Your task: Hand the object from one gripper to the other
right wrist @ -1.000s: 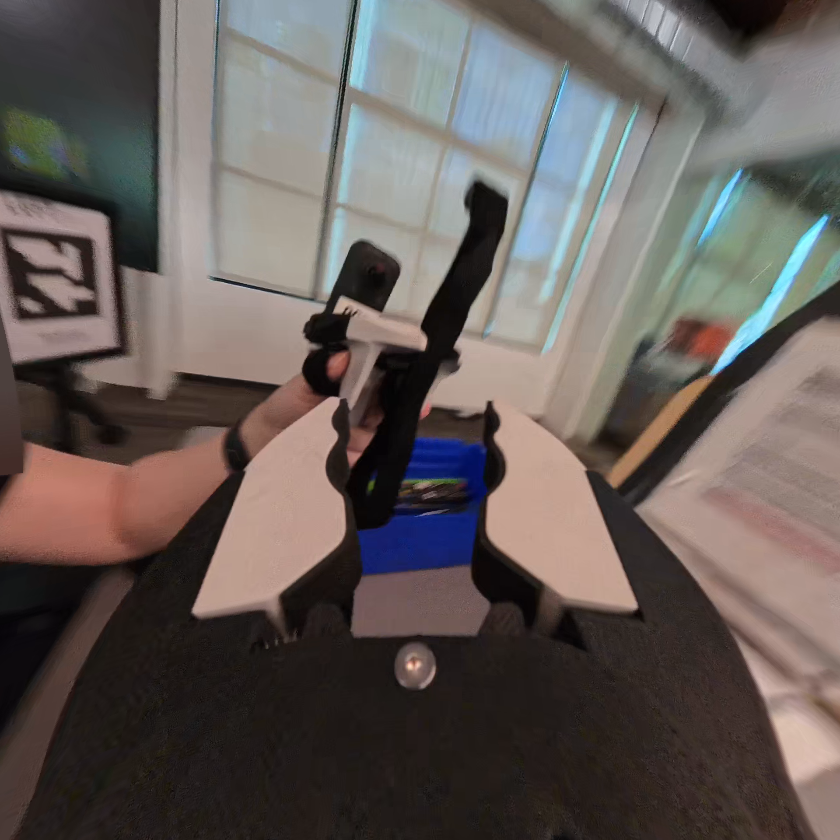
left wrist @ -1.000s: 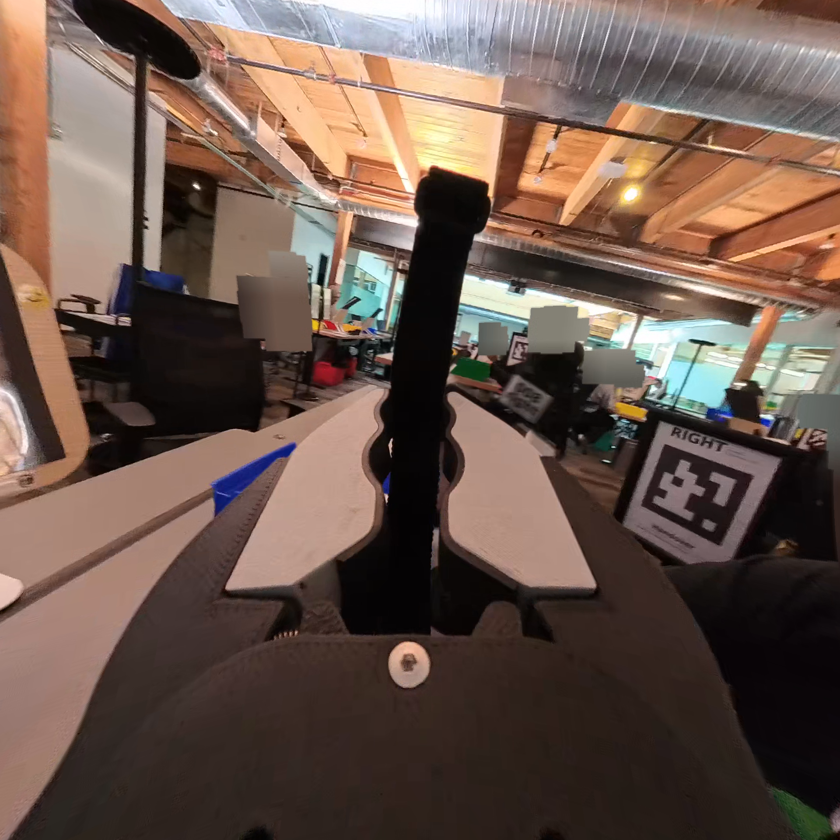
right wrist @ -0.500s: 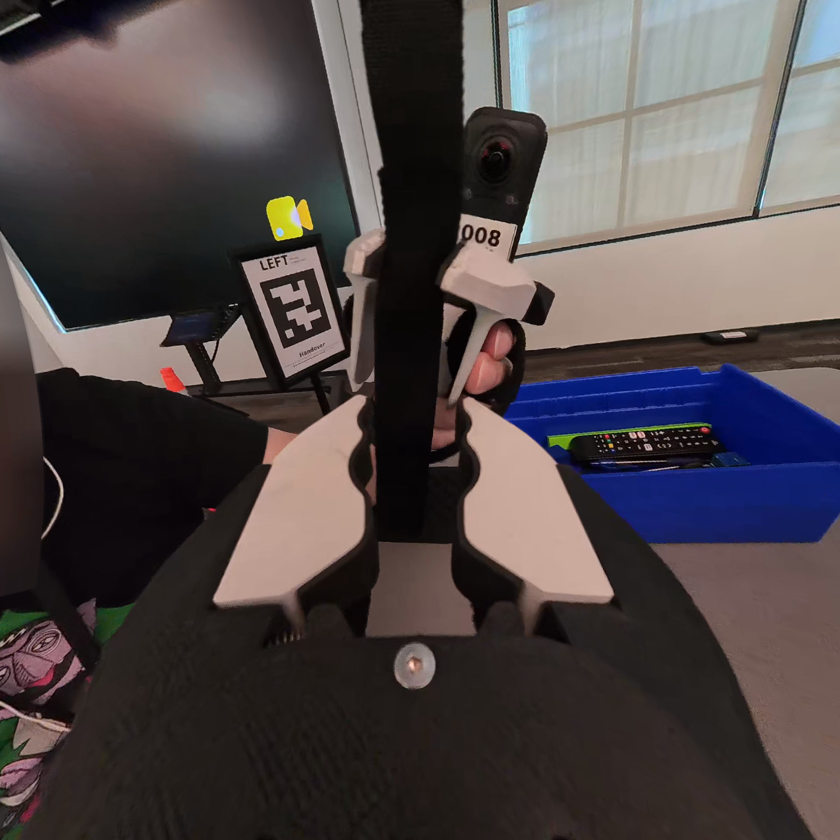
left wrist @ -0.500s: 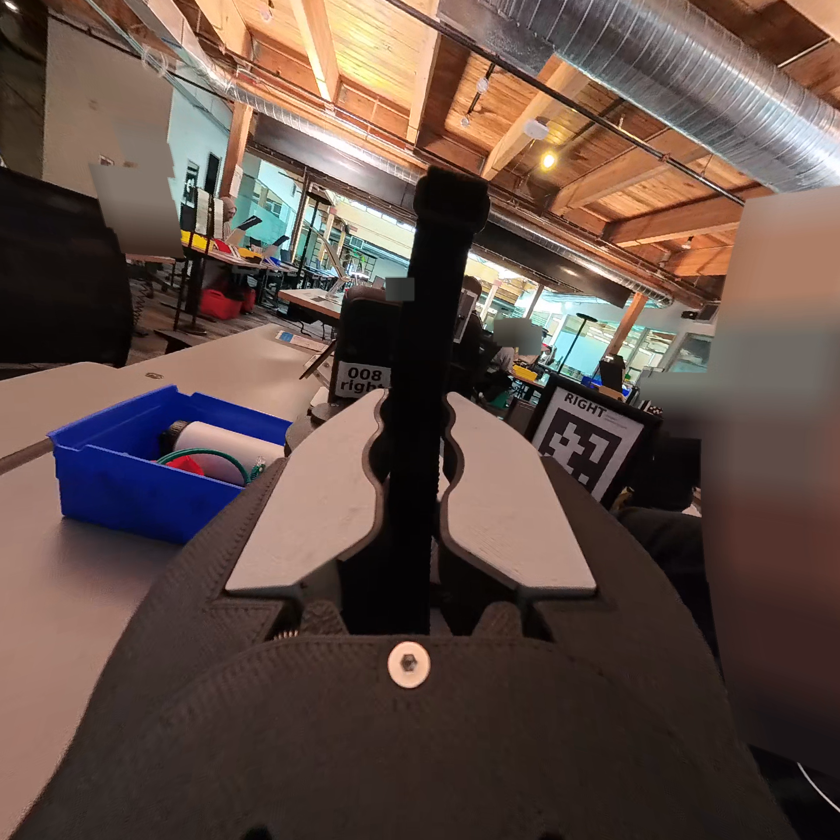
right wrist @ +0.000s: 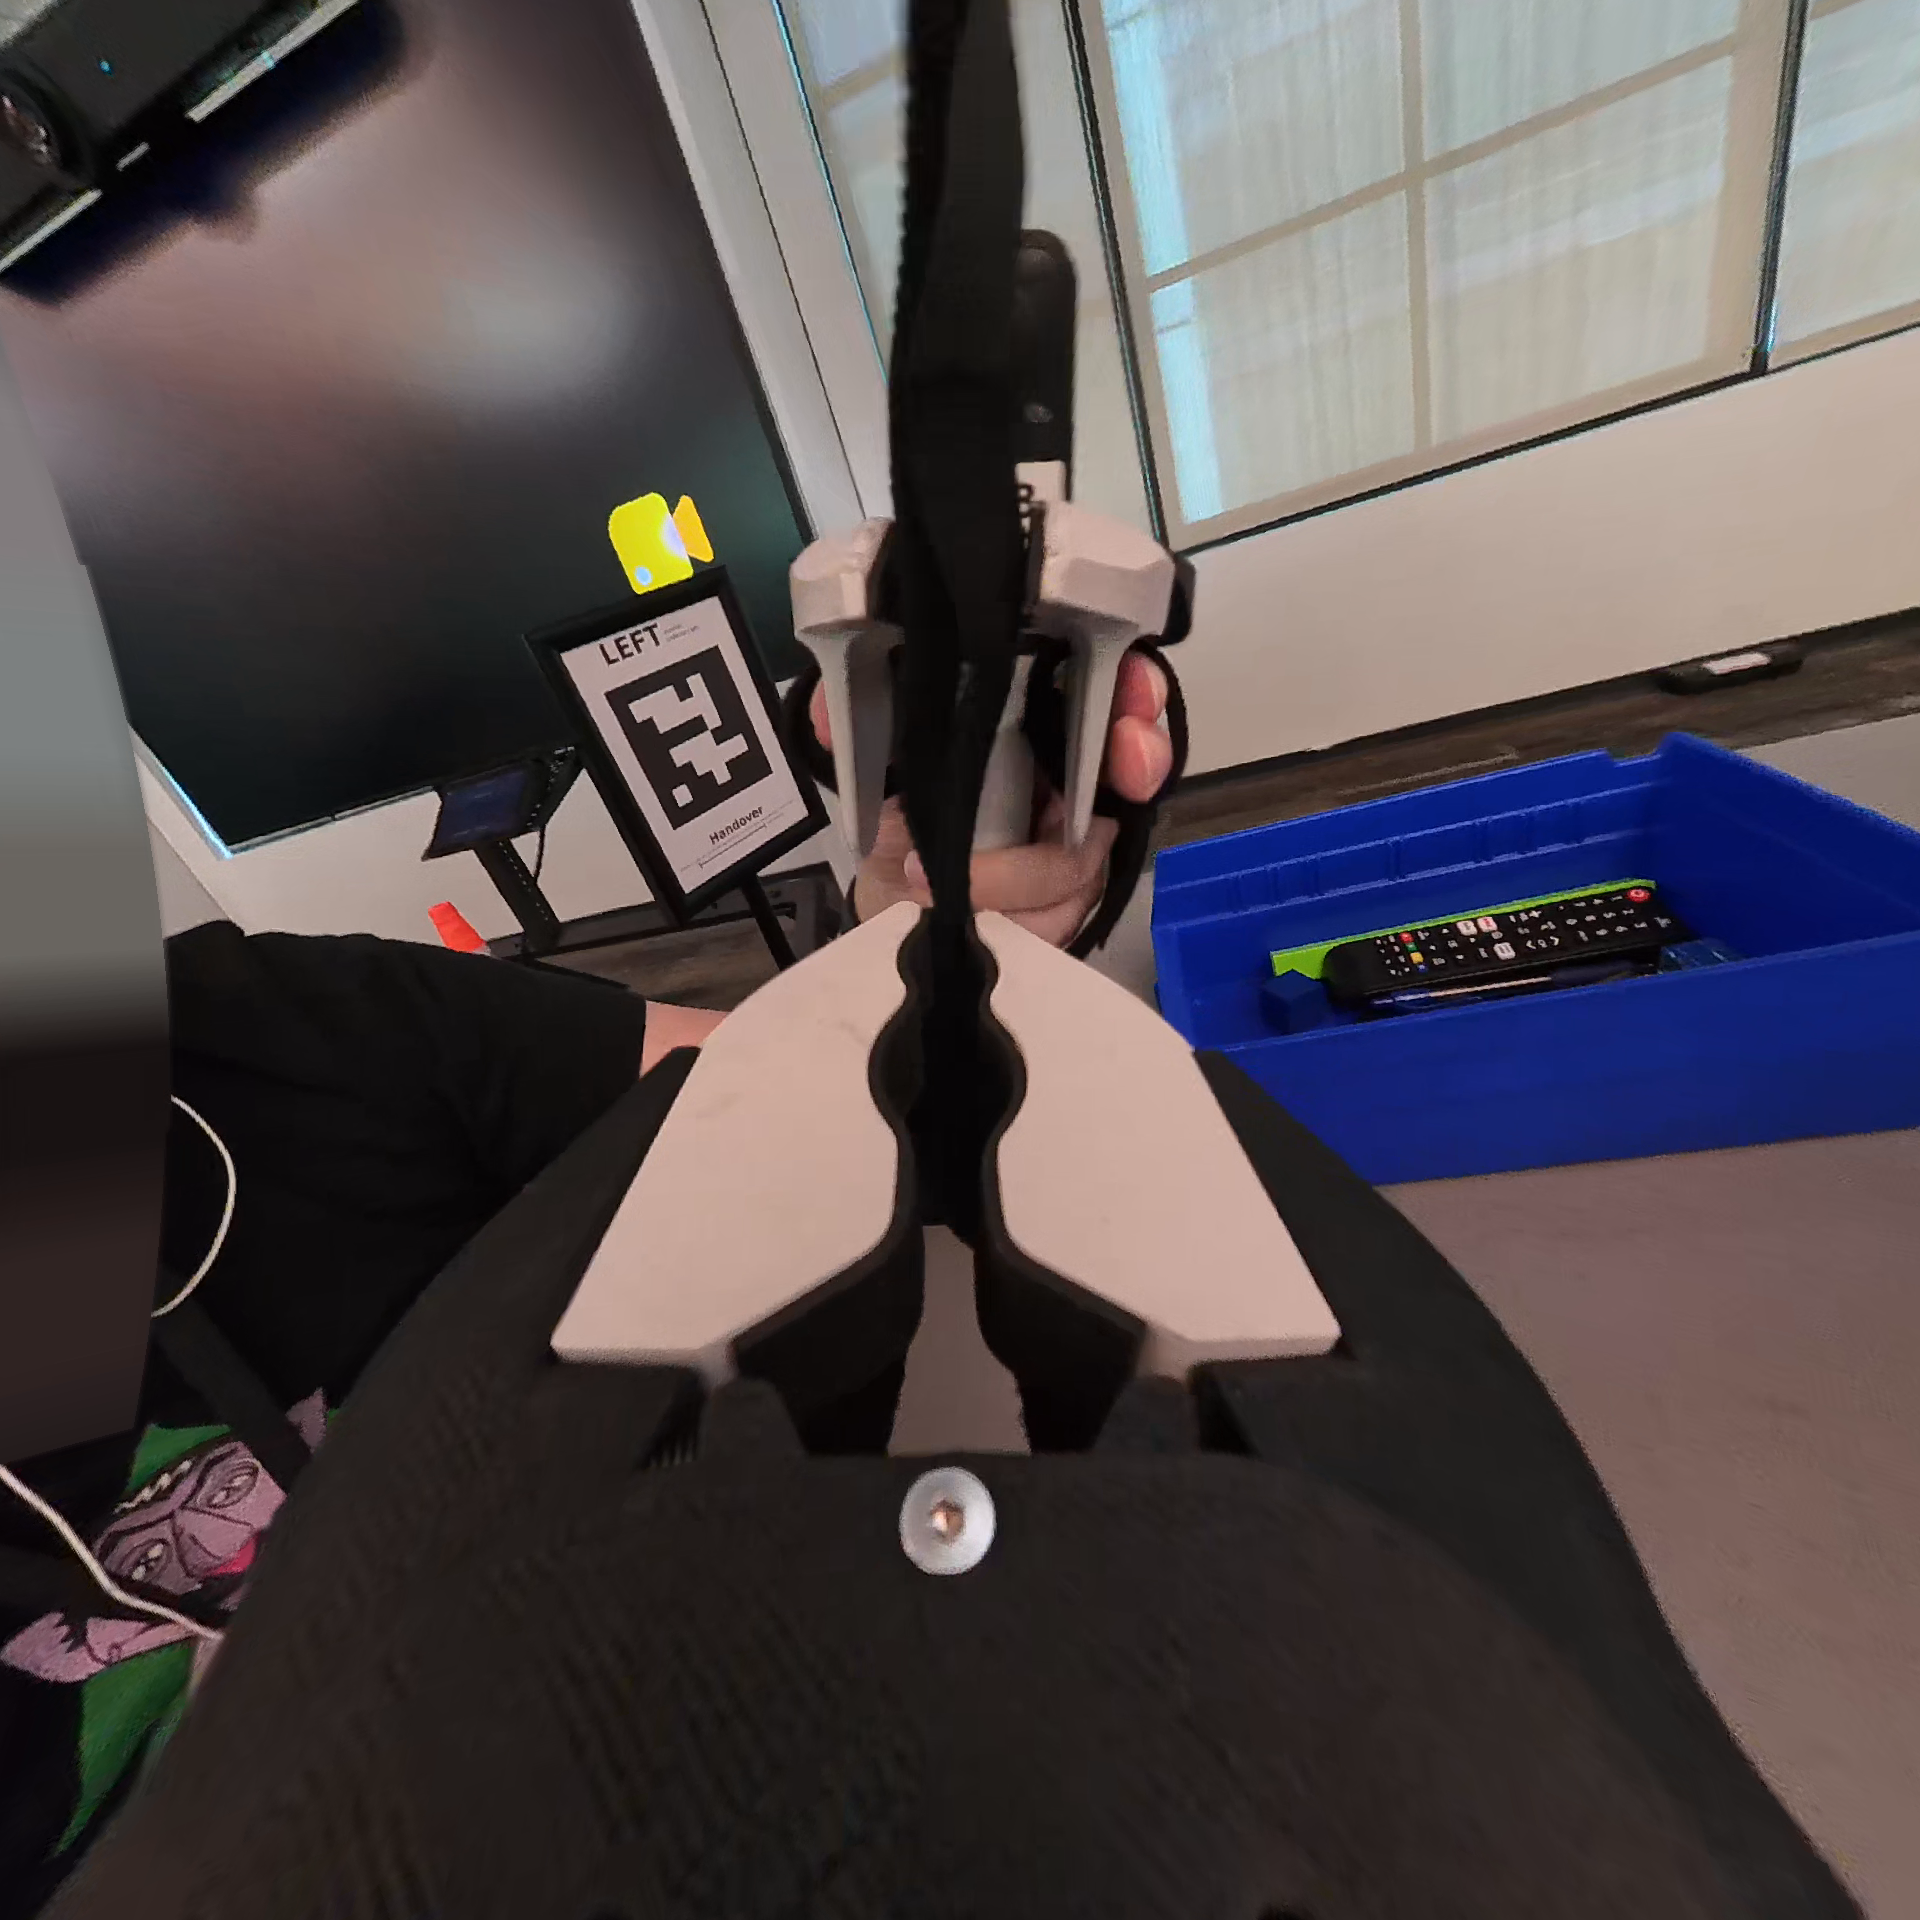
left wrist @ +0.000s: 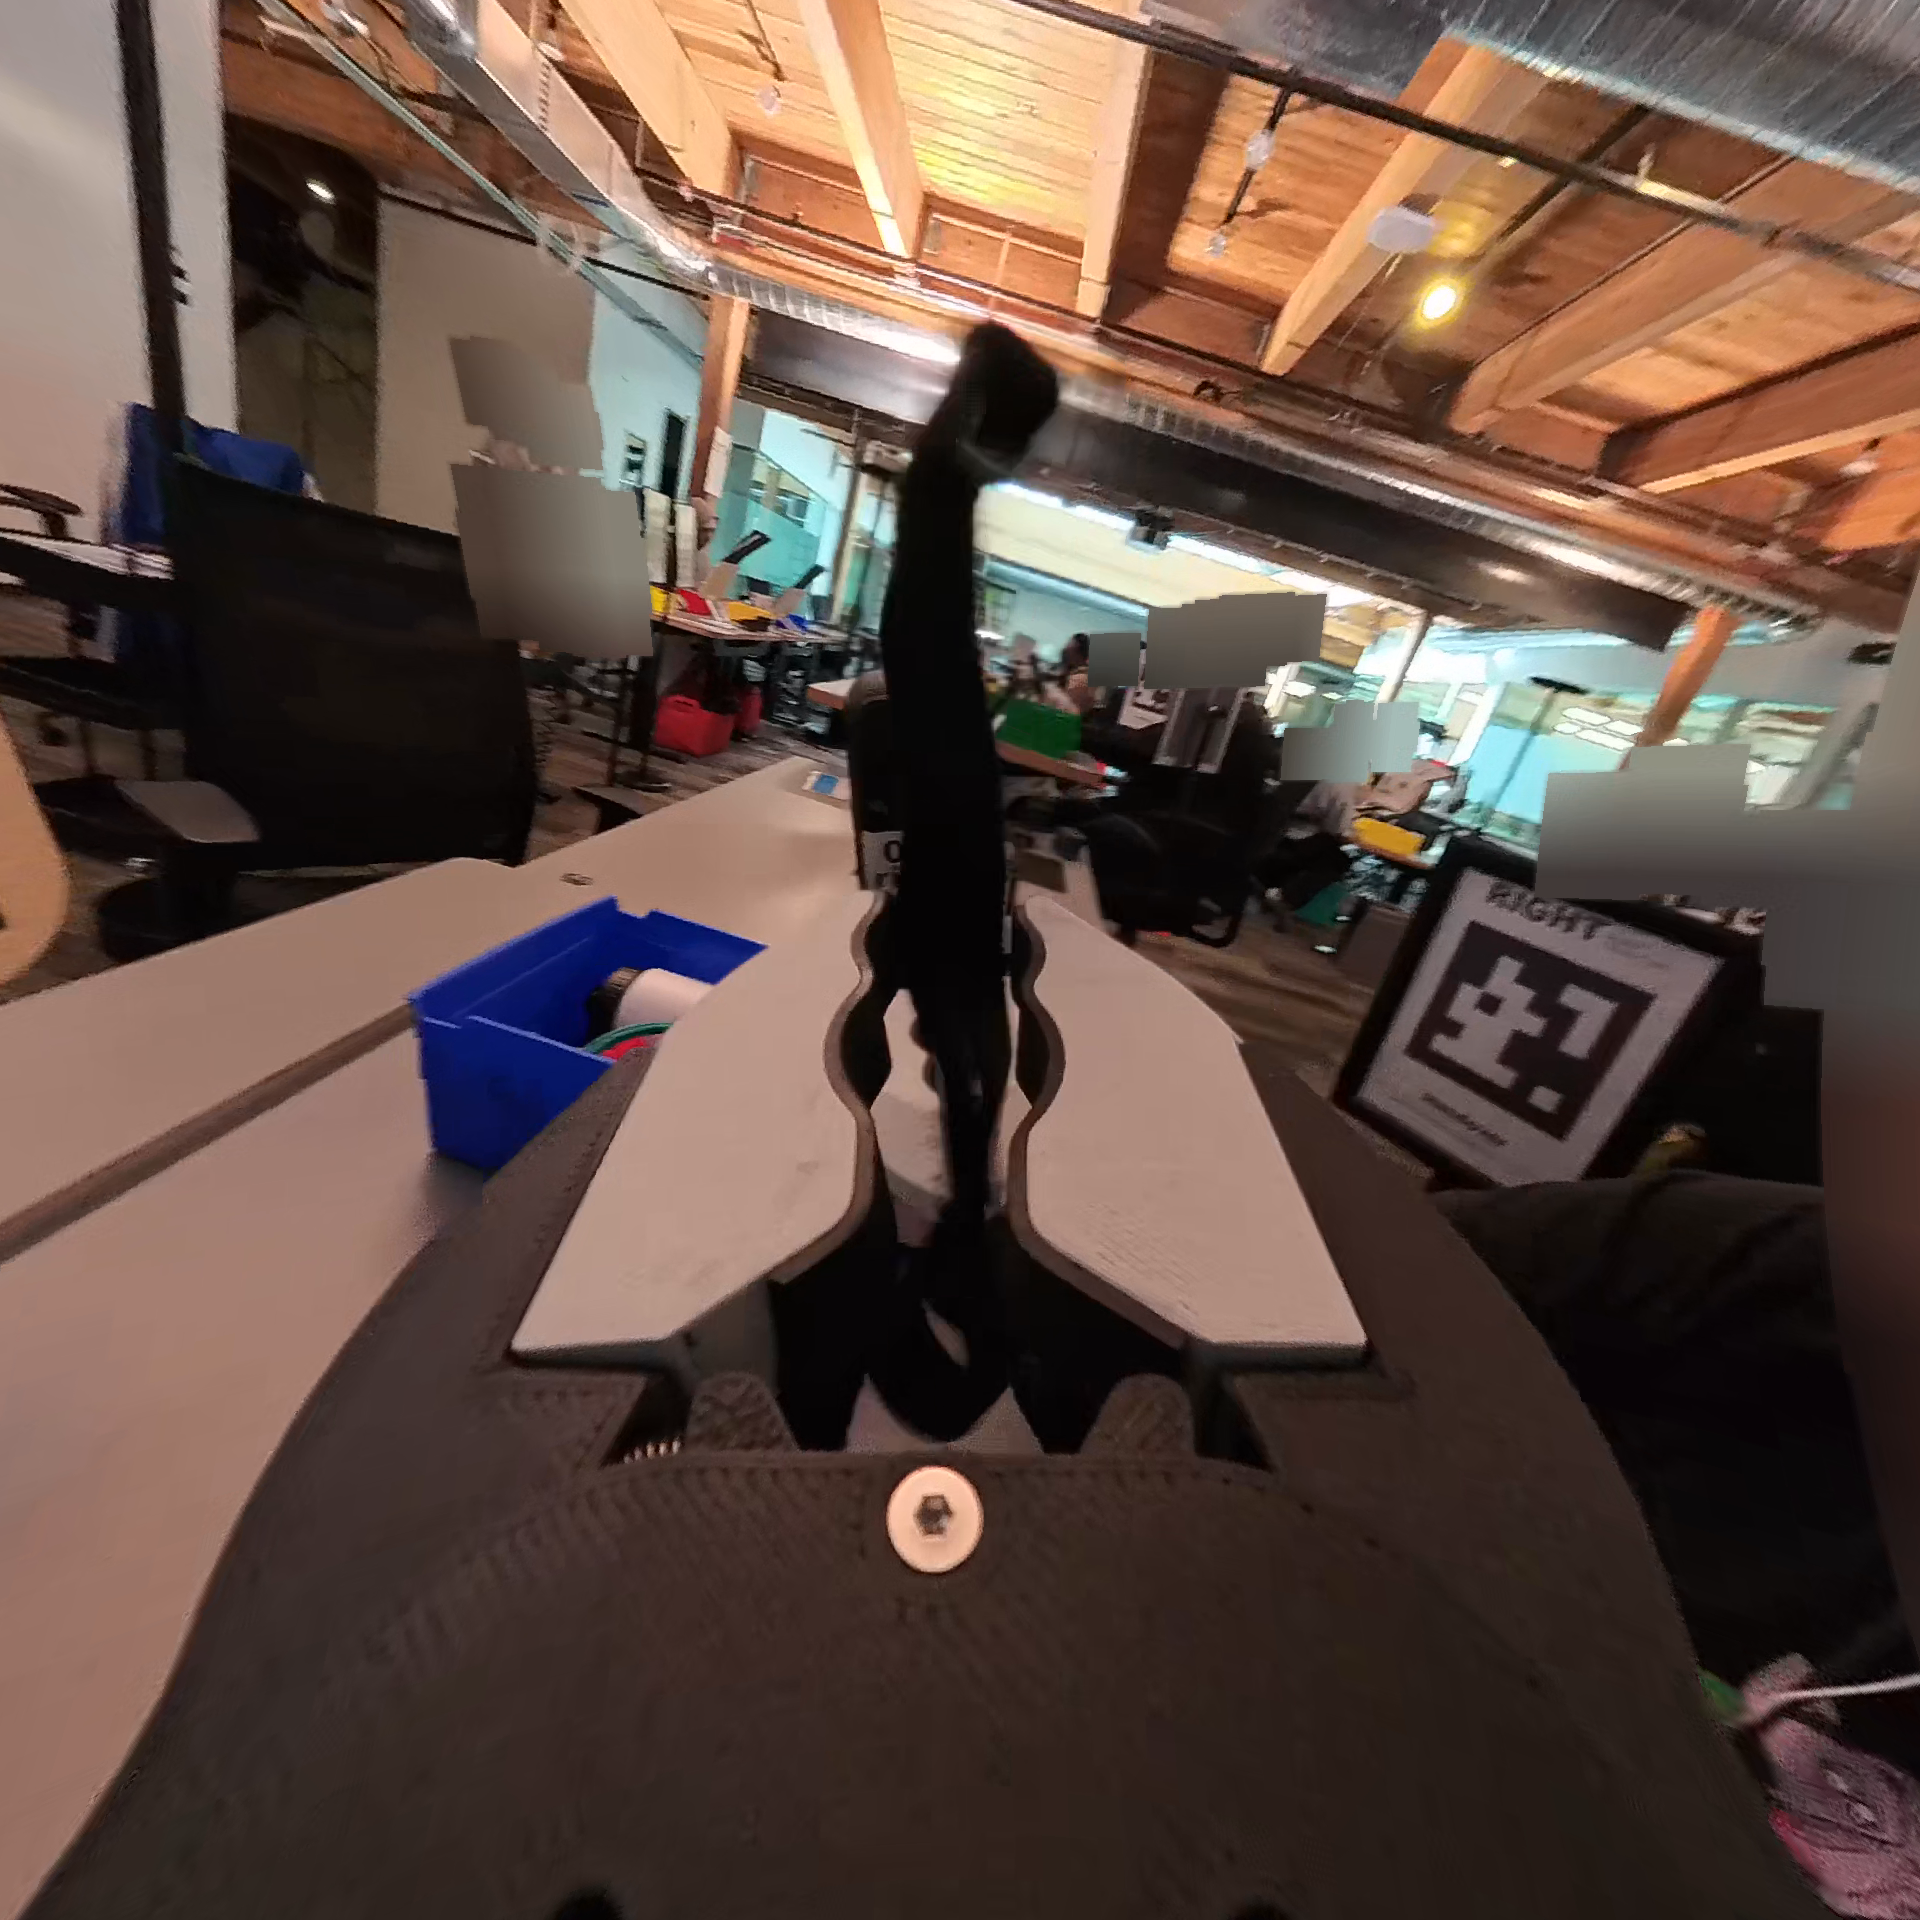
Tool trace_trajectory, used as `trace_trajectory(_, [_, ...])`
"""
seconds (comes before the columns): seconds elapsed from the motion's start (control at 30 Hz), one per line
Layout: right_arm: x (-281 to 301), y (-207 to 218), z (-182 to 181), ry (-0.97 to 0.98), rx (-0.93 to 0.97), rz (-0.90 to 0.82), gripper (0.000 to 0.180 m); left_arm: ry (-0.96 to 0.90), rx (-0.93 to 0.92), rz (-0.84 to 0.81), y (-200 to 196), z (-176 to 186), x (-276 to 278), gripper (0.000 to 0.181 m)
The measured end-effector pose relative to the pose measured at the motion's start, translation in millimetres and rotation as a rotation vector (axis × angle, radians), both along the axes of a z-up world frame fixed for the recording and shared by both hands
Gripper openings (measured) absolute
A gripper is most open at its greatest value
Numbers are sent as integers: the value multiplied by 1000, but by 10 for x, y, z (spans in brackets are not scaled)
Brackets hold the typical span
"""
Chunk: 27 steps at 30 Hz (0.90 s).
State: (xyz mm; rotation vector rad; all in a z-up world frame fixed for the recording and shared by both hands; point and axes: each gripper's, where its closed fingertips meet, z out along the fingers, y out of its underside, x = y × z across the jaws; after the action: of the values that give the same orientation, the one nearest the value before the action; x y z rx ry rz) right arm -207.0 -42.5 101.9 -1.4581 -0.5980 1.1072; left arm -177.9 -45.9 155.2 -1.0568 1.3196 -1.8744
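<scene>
The black strap (right wrist: 951,665) is mid-handover, running upright between both claws. The right claw (right wrist: 948,940) has just clamped onto it: half a second ago its pale fingers stood a little apart around the webbing, now their scalloped black edges pinch it tight near the tips. And the left claw (left wrist: 943,925) has let go. A moment back it was squeezed shut on the strap; now there's daylight on either side, the strap hanging loose and slightly crooked between its spread fingers (left wrist: 1132,1122). In the right wrist view you can see that left claw just behind the strap, fingers parted, a hand (right wrist: 1039,831) wrapped on its grip.

So the transfer looks essentially made. My read: all that's left is for the left claw to back away clear.

The strap itself is flat woven webbing, limp, matte black, with a thickened folded end (left wrist: 995,390) at the top. Claw fingers are smooth grey plates with wavy dark rubbery liners, on ribbed printed black bodies.

To the right of the strap, a blue plastic bin (right wrist: 1558,1060) sits on the grey tabletop (right wrist: 1662,1351), holding a black remote (right wrist: 1496,940). To the strap's left, a framed marker sign (right wrist: 691,743) on a stand.
</scene>
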Motion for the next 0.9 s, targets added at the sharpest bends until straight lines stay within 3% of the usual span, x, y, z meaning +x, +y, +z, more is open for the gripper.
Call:
trace_trajectory(0.03, [28, 5, 14, 18, -11, -1, 5, -9, 25, 34, 39, 16, -6, 25])
trace_trajectory(0.17, [220, 59, 88, 159, -108, -6, 5, -52, 202, 244, 262, 27, 6, 53])
trace_trajectory(0.33, [723, 201, 166, 584, -347, 33, 4, -152, 645, 402, 245, -141, 80, 63])
trace_trajectory(0.43, [1051, 330, 79, 834, -441, 41, 4, -179, 971, 464, 157, -412, 180, 54])
trace_trajectory(0.5, [1179, 423, -37, 928, -483, 15, 4, -182, 1085, 479, 97, -553, 267, 54])
trace_trajectory(0.67, [1108, 486, -126, 1008, -539, 41, 4, -173, 1354, 605, 97, -794, 468, 60])
trace_trajectory(0.9, [859, 450, -91, 968, -549, 70, 5, -201, 1411, 690, 96, -771, 502, 51])
